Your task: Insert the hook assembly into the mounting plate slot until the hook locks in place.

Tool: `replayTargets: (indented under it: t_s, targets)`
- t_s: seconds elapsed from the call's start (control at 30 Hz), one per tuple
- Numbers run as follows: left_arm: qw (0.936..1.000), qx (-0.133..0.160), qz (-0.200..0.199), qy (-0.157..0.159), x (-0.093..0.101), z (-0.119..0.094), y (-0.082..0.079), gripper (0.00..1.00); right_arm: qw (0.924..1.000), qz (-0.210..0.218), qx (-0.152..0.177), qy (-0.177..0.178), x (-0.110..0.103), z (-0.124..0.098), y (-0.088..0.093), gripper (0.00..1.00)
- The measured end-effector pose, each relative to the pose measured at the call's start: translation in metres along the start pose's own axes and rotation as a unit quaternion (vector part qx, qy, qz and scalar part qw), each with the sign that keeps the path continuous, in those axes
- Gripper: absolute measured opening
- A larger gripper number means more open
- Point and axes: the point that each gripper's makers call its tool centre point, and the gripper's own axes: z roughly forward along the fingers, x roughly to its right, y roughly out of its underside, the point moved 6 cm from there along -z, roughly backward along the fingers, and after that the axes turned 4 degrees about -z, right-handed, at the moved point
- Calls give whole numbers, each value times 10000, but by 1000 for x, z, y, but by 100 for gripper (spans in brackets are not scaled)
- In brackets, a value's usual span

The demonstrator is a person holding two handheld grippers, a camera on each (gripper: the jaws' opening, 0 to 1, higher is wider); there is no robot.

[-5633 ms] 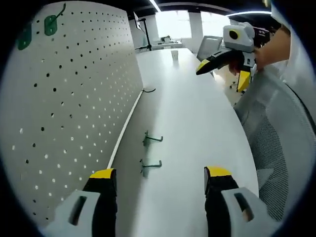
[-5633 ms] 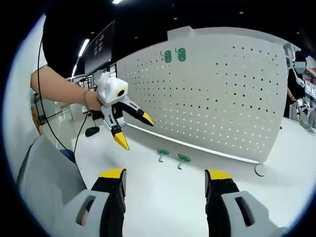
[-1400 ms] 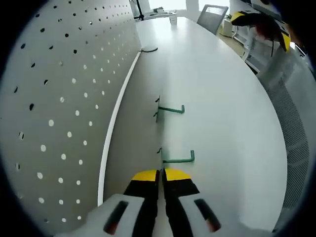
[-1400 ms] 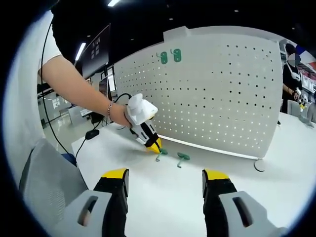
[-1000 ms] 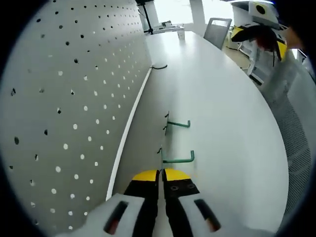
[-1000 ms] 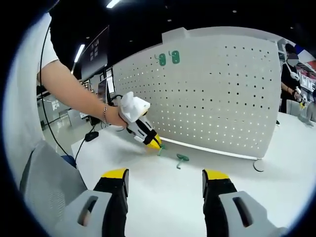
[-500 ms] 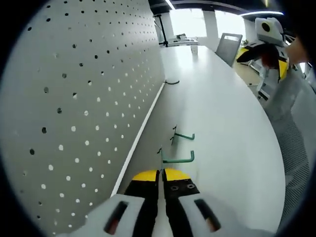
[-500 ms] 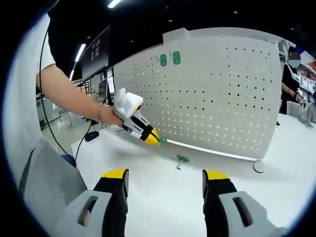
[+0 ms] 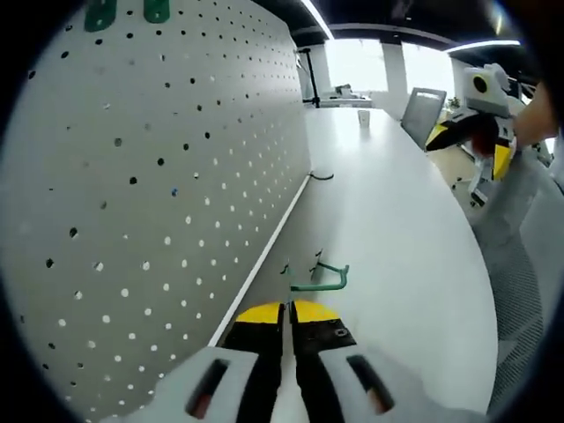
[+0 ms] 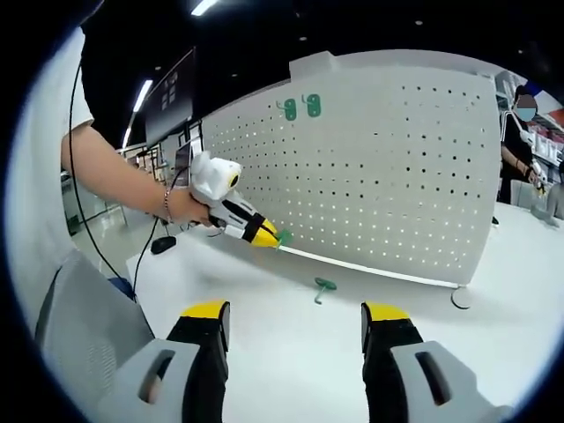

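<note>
Left gripper view: big white pegboard [image 9: 150, 194] stands upright along the left, white table [image 9: 397, 229] runs far along its foot. Two green mounts [image 9: 126, 11] sit high on the board, also seen in the right gripper view [image 10: 300, 106].

Left gripper [image 9: 288, 310]: jaws together, clamped on a green hook [image 9: 315, 280], held up off the table beside the board. In the right gripper view that gripper [image 10: 264, 236] hangs in the air left of the board with green at its tip. Second green hook [image 10: 324, 285] lies on the table near the board's foot, well apart from both grippers.

Right gripper [image 10: 291, 313]: jaws wide apart, nothing between them, idle over the near table; in the left gripper view it sits far right [image 9: 476, 132].

Step, my read: pick done, carry to the board in hand. Next needs the hook's back prongs lined up square with a pair of holes, then a push in and down till it seats.

No containers in view.
</note>
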Motion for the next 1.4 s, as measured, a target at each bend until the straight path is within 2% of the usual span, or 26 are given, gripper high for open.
replayTargets:
  t_s: [0.4, 0.7, 0.73, 0.87, 1.13, 1.4]
  targets:
    - [9992, 356, -32, -162, 5, -21, -11, 3, 10000, 6, 31, 50, 2, -2, -1, 58]
    - [9969, 738, -61, -261, 12, -37, -23, 3, 10000, 0, 52, 49, 1, -1, -1, 58]
    - [9955, 886, -124, -296, 15, -43, -28, 3, 10000, -1, 55, 48, 1, -1, -2, 58]
    - [9929, 1120, -160, -358, 19, -53, -35, 3, 10000, 0, 63, 55, 1, -1, -2, 58]
    - [9889, 1382, -221, -489, 25, -69, -42, 3, 10000, -12, 78, 51, 1, -1, -2, 58]
    - [9814, 1768, -375, -644, 30, -85, -47, 3, 10000, -24, 81, 43, 0, -1, -3, 58]
